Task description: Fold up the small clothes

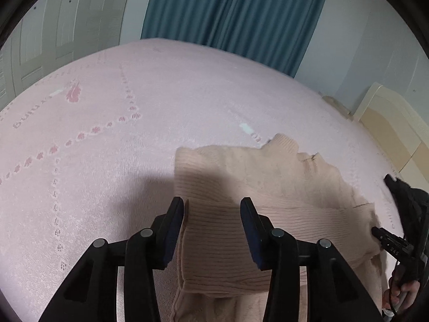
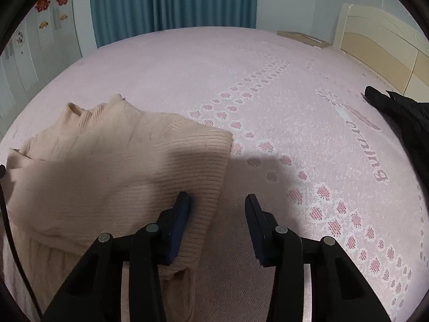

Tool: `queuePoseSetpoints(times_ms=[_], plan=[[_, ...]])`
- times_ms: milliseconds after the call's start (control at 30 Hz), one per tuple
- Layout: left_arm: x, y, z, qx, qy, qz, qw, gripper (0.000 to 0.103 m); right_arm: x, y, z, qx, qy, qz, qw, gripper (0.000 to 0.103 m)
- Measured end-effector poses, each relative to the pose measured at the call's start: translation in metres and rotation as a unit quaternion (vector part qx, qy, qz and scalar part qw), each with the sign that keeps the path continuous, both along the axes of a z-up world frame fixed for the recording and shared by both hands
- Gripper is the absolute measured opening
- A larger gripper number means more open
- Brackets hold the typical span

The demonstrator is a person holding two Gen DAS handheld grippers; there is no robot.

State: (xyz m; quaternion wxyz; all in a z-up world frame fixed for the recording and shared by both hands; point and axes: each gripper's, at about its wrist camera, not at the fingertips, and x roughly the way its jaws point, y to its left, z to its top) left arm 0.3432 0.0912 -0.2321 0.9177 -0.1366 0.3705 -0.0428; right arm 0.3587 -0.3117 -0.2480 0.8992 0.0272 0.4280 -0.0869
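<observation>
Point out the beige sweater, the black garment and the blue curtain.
beige sweater (image 2: 112,161): right wrist view, ribbed folded body.
black garment (image 2: 396,112): right wrist view, its upper part at the right edge.
blue curtain (image 1: 228,8): left wrist view, middle pleats.

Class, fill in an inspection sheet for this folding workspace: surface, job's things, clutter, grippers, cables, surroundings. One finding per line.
Surface: pink bedspread with paw-print pattern and lettering.
Job's things: beige ribbed sweater, partly folded, collar toward the far side.
Clutter: black garment at the bed's right edge.
Grippers: left gripper jaws open above the sweater; right gripper jaws open over the sweater's right edge.
Cables: black cable at the left of the right wrist view.
Surroundings: teal curtain, cream headboard, wall stickers.
</observation>
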Motion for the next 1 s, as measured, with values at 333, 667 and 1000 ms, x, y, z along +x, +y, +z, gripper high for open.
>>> queuePoseSetpoints(times_ms=[333, 667, 1000], plan=[[0.008, -0.025, -0.006, 0.058, -0.005, -0.049, 0.9971, 0.042, 0.007, 0.031, -0.002, -0.004, -0.021, 0.053, 0.998, 0.042], [0.009, -0.011, -0.016, 0.047, 0.025, -0.034, 0.998, 0.045, 0.006, 0.012, -0.006, 0.011, 0.007, 0.016, 1.0, 0.056], [-0.067, 0.002, 0.015, 0.05, 0.041, -0.052, 0.9965, 0.046, -0.097, 0.012, 0.057, -0.012, -0.012, 0.0, 1.0, 0.057]])
